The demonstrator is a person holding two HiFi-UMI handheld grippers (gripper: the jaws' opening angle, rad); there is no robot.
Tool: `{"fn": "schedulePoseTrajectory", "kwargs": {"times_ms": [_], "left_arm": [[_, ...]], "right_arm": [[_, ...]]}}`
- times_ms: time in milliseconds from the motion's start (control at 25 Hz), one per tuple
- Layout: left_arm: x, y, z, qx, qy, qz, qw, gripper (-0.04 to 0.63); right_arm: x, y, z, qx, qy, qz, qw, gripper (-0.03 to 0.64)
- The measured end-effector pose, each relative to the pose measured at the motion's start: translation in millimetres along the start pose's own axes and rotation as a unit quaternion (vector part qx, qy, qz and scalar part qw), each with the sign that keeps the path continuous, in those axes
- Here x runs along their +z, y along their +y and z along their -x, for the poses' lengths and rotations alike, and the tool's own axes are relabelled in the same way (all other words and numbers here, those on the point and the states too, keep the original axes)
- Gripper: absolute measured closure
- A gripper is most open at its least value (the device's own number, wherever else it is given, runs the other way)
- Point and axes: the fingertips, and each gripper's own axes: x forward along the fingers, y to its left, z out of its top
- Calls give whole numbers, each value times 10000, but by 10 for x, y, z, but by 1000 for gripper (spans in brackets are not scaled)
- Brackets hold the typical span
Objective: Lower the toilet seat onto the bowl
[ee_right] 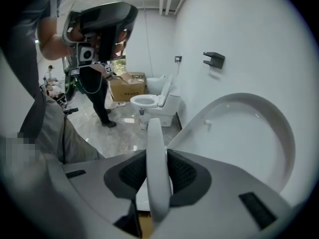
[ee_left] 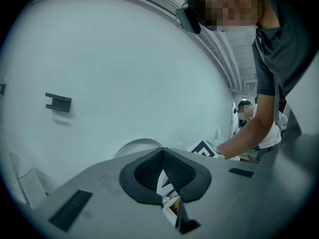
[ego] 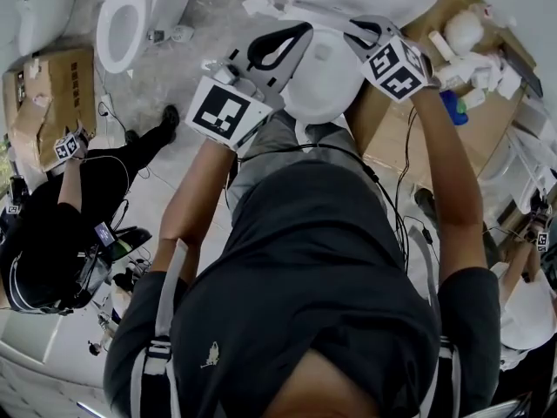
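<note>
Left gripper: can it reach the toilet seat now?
Probably yes. The left gripper sits beside the bowl with nothing between, but its jaws are together. The right gripper is clamped on the toilet seat.

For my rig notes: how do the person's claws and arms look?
Both the left claw and right claw are grey with black ribbed pads, each carrying a white cube with black square markers. Dark short-sleeved shirt, grey shoulder straps.
</note>
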Motion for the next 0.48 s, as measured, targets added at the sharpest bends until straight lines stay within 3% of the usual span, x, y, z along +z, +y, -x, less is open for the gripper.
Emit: {"fn": "schedulePoseTrajectory", "kwargs": {"times_ms": [160,480], "left_arm": [[16,-59,61,-154,-241,-43,9996,592],[-93,-74,211,36,-64,-4,10000,592]], "right_arm": [[-68,370,-27,289,-6,110,9995,505],[-234,1027,-128,921,271,262,9950,480]]}}
